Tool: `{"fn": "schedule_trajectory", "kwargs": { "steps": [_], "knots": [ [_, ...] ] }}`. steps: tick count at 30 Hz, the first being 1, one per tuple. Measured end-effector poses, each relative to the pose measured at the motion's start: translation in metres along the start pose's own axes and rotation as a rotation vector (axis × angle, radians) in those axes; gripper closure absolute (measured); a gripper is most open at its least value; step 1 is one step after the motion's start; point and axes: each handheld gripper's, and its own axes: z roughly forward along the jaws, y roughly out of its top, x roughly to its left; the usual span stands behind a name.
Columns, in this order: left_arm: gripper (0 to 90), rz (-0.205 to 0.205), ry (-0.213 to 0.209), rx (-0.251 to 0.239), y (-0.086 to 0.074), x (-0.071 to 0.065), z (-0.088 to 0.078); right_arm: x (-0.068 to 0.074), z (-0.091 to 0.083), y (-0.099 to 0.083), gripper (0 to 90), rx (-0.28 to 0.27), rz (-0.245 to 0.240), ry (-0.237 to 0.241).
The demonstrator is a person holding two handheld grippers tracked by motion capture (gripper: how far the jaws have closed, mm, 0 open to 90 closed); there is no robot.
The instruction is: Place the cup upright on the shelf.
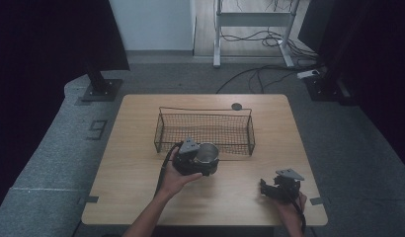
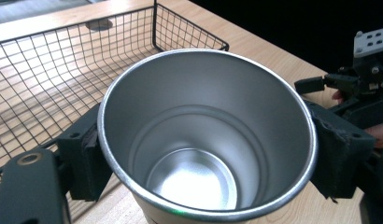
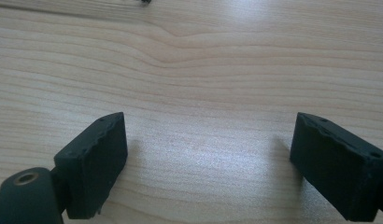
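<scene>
A wire basket [image 1: 204,131] sits on the wooden surface [image 1: 136,168], toward its far side, and serves as the landmark here. Just in front of the basket's near wall, close to its middle, the left tongs [image 1: 206,159] pinch a metal cup [image 1: 207,153]. In the left gripper view the cup [image 2: 206,135] stands upright with its open mouth facing up, and the two black jaws press against its opposite sides just under the rim; the basket [image 2: 54,70] lies right behind it, its mesh floor bare. The inside of the cup is shiny and holds nothing.

The right tongs [image 1: 267,187] rest well apart from the basket, nearer the person and toward the basket's right end, held low over the surface. In the right gripper view the right tongs [image 3: 208,163] are spread wide, with bare wood grain [image 3: 203,84] between the jaws. The left gripper view also catches the right tongs [image 2: 320,86] beyond the cup.
</scene>
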Motion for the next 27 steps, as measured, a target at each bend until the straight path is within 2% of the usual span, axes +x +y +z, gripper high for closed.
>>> {"fn": "schedule_trajectory", "kwargs": {
  "steps": [9, 17, 27],
  "knots": [
    [15.5, -0.007, 0.005, -0.021, 0.001, 0.007, -0.005, 0.0, 0.0, 0.0, 10.8, 0.0, 0.0, 0.0],
    [15.5, 0.001, 0.017, -0.037, 0.012, 0.013, -0.015, 0.0, 0.0, 0.0, 10.8, 0.001, -0.001, 0.0],
    [15.5, -0.013, 0.01, -0.055, 0.026, 0.022, -0.022, 0.0, 0.0, 0.0, 10.9, 0.003, -0.001, 0.001]
  ]
}}
